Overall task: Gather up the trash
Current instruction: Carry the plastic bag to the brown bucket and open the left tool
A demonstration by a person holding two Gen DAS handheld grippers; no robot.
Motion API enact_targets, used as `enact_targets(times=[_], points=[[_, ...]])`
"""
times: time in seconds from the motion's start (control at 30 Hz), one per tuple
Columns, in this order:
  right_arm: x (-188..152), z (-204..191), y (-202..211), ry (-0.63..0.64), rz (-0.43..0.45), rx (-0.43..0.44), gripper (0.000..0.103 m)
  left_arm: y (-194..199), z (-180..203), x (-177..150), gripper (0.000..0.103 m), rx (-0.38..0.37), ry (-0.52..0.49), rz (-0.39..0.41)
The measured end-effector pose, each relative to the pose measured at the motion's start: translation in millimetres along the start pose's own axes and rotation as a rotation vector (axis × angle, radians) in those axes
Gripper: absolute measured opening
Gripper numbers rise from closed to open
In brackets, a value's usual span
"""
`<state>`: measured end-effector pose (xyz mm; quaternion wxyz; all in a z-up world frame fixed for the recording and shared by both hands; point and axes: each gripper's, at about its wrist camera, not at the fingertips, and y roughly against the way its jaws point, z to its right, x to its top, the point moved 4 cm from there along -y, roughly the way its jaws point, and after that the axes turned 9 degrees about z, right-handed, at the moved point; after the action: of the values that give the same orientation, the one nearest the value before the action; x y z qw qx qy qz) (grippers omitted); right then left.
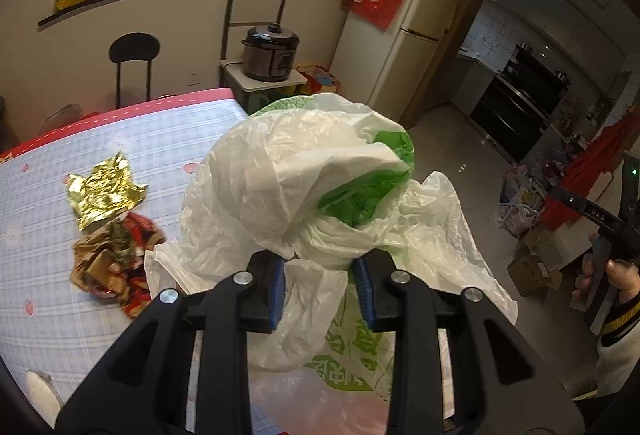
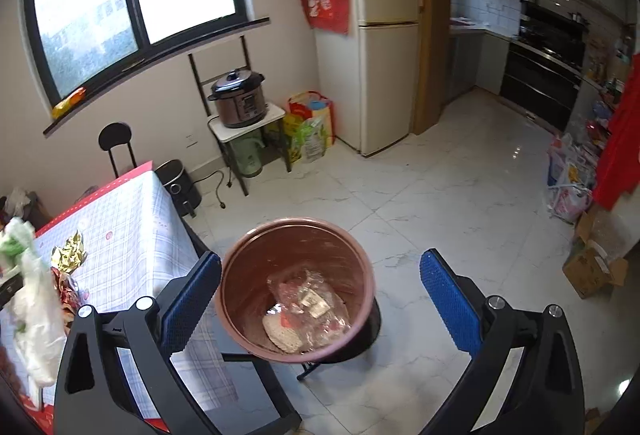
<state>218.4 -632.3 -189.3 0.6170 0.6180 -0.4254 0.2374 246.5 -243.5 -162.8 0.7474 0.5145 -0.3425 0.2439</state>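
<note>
My left tongs (image 1: 320, 275) pinch the white plastic bag (image 1: 288, 171); only my wide-open right tongs (image 2: 320, 299) see the brown bin (image 2: 296, 235).

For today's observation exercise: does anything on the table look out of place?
Yes. A crumpled gold foil wrapper and a red-and-gold wrapper lie loose on the tablecloth, not in the bin like other trash.

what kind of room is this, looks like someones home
Most likely a home dining area opening onto a kitchen: a fridge and a pressure cooker stand along the wall, a table with a checked cloth sits by the window, and a built-in oven shows through the doorway.
</note>
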Motion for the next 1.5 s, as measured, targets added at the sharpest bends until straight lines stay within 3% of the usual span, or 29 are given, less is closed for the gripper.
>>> enact_targets(times=[0.33, 0.6, 0.7, 0.77, 0.93, 1.2, 1.5], points=[[-11.5, 50.0, 38.0, -0.04, 0.003, -0.08, 0.098, -111.3, 105.9, 17.6, 0.033, -0.163, -0.091, -0.045], [-30.1, 94.1, 51.4, -0.09, -0.025, -0.158, 0.098, -208.3, 170.7, 8.0, 0.041, -0.198, -0.135, -0.124], [-36.0, 107.8, 55.3, -0.098, -0.037, -0.183, 0.098, -232.8, 184.7, 5.4, 0.057, -0.204, -0.137, -0.136], [-38.6, 114.3, 57.4, -0.107, -0.041, -0.195, 0.098, -242.9, 191.4, 6.0, 0.084, -0.222, -0.137, -0.127], [-43.1, 123.8, 63.2, -0.123, -0.039, -0.208, 0.098, -248.5, 197.7, 11.9, 0.095, -0.235, -0.135, -0.099], [-41.1, 119.2, 70.3, -0.137, -0.017, -0.195, 0.098, -211.5, 175.9, 28.4, 0.097, -0.217, -0.151, -0.045], [-25.8, 57.7, 56.1, -0.09, -0.005, -0.093, 0.098, -124.6, 94.5, 54.3, 0.097, -0.1, -0.117, 0.065]])
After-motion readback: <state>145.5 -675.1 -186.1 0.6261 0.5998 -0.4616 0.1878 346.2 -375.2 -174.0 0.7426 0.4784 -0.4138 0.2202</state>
